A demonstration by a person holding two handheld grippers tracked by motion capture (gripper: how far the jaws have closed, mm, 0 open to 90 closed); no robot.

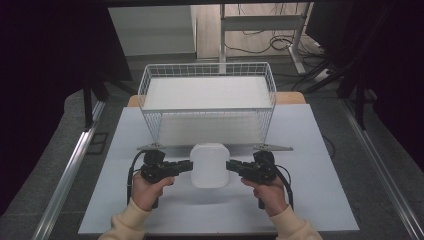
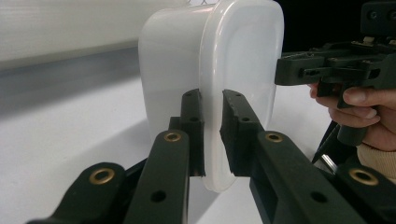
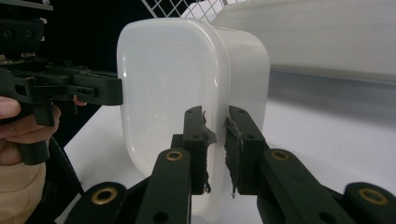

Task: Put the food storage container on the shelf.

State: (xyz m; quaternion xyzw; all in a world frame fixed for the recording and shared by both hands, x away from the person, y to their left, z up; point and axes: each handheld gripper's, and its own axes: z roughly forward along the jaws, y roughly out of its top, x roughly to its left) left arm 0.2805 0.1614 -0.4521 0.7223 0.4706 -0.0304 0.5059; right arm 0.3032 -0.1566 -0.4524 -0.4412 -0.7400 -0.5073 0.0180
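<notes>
From the high view, a white box (image 1: 210,165) sits on the table (image 1: 310,200), with the left claw (image 1: 189,165) at its 9 o'clock side and the right claw (image 1: 230,165) at its 3 o'clock side. A wire basket (image 1: 207,102) stands at 12 o'clock, near the box.

In the left gripper view, the left claw (image 2: 211,135) is clamped on the rim of the box (image 2: 177,70).

In the right gripper view, the right claw (image 3: 215,149) is clamped on the rim of the box (image 3: 168,84) too.

The step looks like lifting the box with both claws. The next move likely needs both hands to rise together, so the box stays level. The basket's tall wall stands in the way, so the box must go up over it
</notes>
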